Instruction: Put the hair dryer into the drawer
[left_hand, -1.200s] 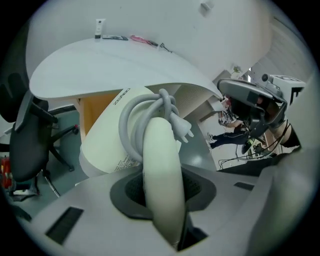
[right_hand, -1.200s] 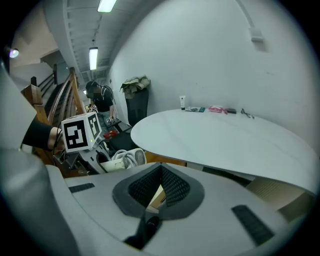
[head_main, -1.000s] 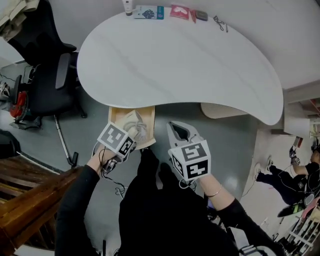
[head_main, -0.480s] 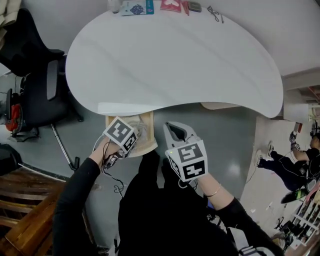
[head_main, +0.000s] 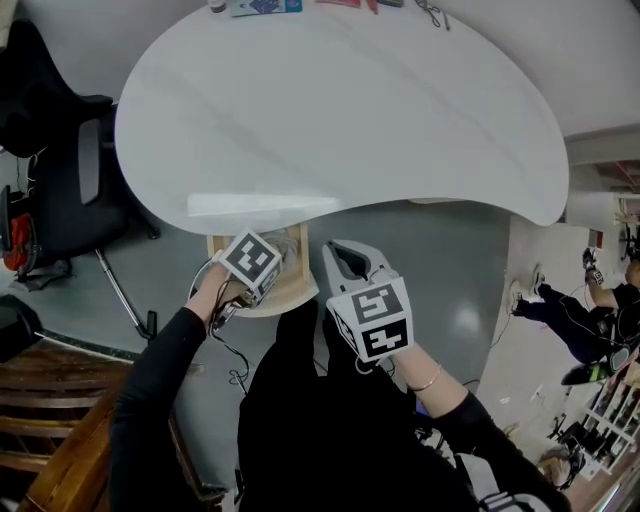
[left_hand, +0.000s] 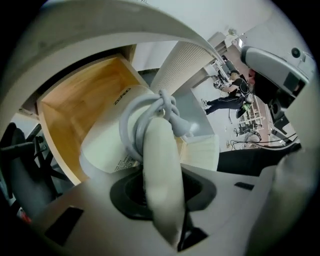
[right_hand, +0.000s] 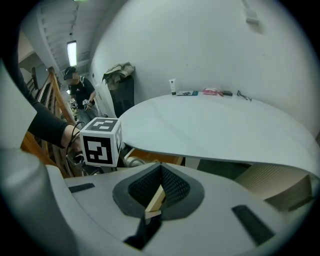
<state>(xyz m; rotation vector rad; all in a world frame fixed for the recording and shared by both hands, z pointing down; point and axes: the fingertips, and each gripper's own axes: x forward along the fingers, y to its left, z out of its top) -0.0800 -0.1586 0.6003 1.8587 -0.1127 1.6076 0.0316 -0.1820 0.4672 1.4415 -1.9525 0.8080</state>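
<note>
The drawer (left_hand: 75, 117) is open and sticks out from under the white table (head_main: 340, 110). The left gripper (left_hand: 160, 172) is right over the drawer and points down into it. Its jaws are squeezed on the handle of the hair dryer (left_hand: 105, 147). The fat white end of the hair dryer is down inside the drawer, close to the wooden wall. Its cord (left_hand: 150, 112) is wound round it in a loop. I cannot tell if the hair dryer touches the drawer's bottom.

The right gripper (right_hand: 159, 175) waits just beside the drawer, on the side away from the black chair (head_main: 70, 150). Its jaws are together. Only a thin tan sliver shows low between them, and I cannot tell what it is.

I think this is the putting-in step, and it looks nearly done. Next, the left gripper should go down a little until the hair dryer lies on the drawer's bottom. Then it should let go and lift straight up, so the cord does not catch.
</note>
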